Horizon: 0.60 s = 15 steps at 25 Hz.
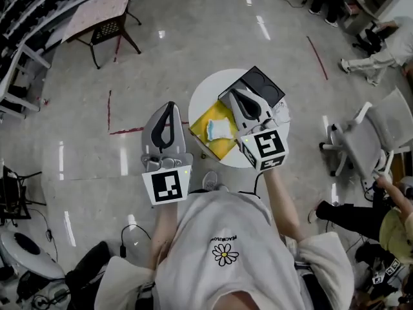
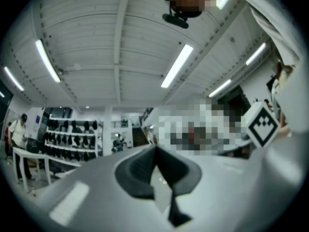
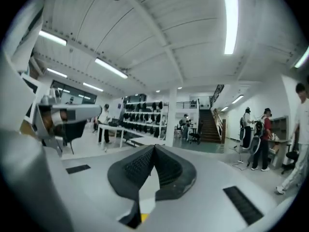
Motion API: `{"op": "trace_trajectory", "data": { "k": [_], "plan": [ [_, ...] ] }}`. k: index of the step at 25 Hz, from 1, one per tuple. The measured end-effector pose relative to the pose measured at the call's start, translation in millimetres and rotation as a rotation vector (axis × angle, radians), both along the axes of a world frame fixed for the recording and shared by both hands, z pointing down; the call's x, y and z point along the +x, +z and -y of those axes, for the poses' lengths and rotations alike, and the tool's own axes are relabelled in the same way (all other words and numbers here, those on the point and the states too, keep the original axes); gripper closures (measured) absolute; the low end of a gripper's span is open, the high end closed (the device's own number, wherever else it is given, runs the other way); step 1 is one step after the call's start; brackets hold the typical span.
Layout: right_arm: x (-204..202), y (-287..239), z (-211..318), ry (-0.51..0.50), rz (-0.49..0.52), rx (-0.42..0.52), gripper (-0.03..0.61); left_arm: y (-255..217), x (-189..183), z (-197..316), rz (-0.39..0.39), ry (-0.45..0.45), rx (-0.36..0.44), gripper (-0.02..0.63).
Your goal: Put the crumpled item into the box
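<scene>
A crumpled white and pale blue item (image 1: 218, 129) lies on a flat yellow box (image 1: 205, 123) on a small round white table (image 1: 208, 95). A black box (image 1: 263, 84) sits at the table's far right. Both grippers are held high, near the head camera, and point level out into the room. My left gripper (image 1: 171, 104) (image 2: 155, 149) is left of the table, shut, with nothing between its jaws. My right gripper (image 1: 233, 92) (image 3: 154, 148) hangs over the table in front of the black box, shut and empty. In the right gripper view, the left gripper (image 3: 67, 115) shows at the left edge.
A white chair (image 1: 377, 131) stands right of the table, with people seated and standing beyond it. At the far left are a pink-topped table (image 1: 97, 8) and a dark chair (image 1: 108, 34). Red tape lines (image 1: 110, 112) mark the glossy floor. Cables and gear lie near my feet.
</scene>
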State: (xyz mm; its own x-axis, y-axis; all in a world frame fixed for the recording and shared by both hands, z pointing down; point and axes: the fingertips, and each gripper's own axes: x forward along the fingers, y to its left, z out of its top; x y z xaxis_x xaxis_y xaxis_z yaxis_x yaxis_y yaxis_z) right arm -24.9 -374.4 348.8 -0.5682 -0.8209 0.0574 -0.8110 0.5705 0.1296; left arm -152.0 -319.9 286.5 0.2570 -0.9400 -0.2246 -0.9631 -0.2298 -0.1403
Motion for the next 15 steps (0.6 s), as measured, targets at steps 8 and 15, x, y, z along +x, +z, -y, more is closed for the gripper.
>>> {"op": "trace_trajectory", "data": {
  "k": [8,15],
  "plan": [
    [59.1,-27.4,-49.3,0.157,0.075,0.076,0.578,5.0,37.2,-8.7,0.036,0.040,-0.017,0.614],
    [81.4,-16.8,-66.4,0.235,0.080,0.069,0.578,3.2,51.1,-7.5,0.056,0.077,-0.002,0.615]
  ]
}}
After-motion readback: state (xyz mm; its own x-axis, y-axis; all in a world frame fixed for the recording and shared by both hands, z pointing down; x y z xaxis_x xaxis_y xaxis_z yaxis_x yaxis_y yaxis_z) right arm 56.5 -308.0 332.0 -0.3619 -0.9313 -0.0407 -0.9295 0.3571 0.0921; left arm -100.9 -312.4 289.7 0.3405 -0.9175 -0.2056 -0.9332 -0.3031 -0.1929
